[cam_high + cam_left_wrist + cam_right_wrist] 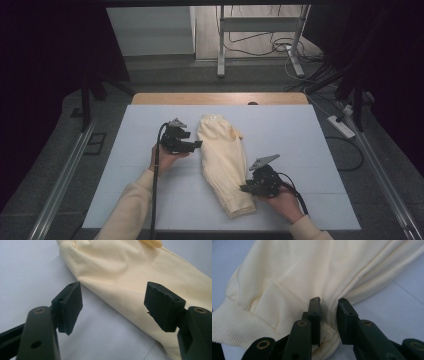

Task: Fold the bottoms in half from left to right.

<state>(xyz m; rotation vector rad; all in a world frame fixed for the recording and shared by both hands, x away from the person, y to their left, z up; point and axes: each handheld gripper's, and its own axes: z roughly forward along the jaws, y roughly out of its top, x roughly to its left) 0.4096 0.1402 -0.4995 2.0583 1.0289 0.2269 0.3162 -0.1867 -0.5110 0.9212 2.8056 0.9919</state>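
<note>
On the pale blue table mat (150,200), the folded cream knit sweatshirt (223,162) lies lengthwise; the right gripper (329,322) pinches its side edge near the ribbed hem, probably to fold, while the left gripper (113,306) waits wide-jawed beside it.

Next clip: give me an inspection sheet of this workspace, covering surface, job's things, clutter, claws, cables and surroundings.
Surface: pale blue mat on a wooden table.
Job's things: cream sweatshirt folded lengthwise, lying diagonally on the mat, ribbed hem nearest the person.
Clutter: nothing seen on the mat.
Claws: left claw open, just clear of the sweatshirt's edge; right claw pinching a fold of fabric near the hem.
Cables: one black cable trails from each claw along the forearm; loose cables and a power strip on the floor.
Surroundings: dark curtains, metal stand behind the table.
</note>
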